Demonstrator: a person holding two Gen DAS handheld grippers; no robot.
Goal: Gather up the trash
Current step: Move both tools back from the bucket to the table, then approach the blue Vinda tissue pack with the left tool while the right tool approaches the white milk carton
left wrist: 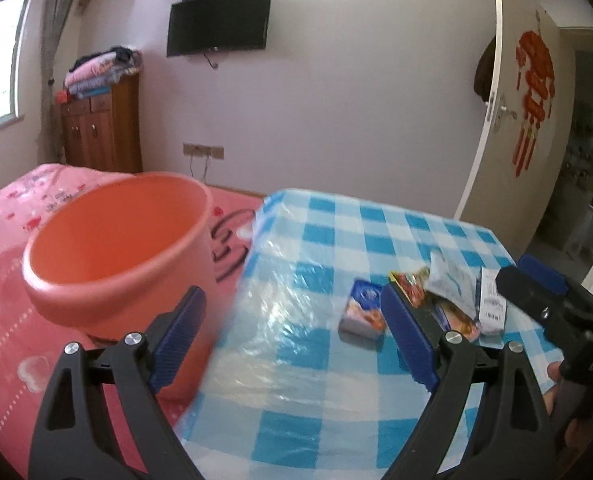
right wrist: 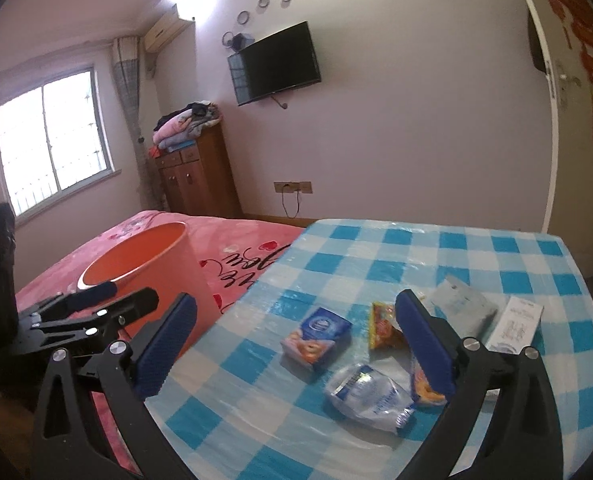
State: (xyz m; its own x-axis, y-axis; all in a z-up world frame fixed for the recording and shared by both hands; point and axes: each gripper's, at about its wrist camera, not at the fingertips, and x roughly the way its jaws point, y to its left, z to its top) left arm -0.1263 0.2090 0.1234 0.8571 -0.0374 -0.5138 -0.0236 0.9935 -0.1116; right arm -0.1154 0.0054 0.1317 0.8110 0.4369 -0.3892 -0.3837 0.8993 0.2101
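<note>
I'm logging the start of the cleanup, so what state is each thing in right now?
Left gripper: open, holding nothing.
Right gripper: open, holding nothing.
Orange bin: upright beside the table, looks empty.
Small blue box: lying on the checked tablecloth.
Crumpled plastic bag: flattened on the table.
Snack wrapper: lying torn, not yet picked up.
Door: open.
TV: off.

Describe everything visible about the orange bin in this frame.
The orange bin is a round, smooth, plastic-looking tub with a rolled rim and walls tapering downward. It stands upright and open-topped beside the checked table's left edge, in front of the pink bedspread; the inside that shows looks empty. Its base is hidden. The open left gripper is near it; contact is unclear.
</note>
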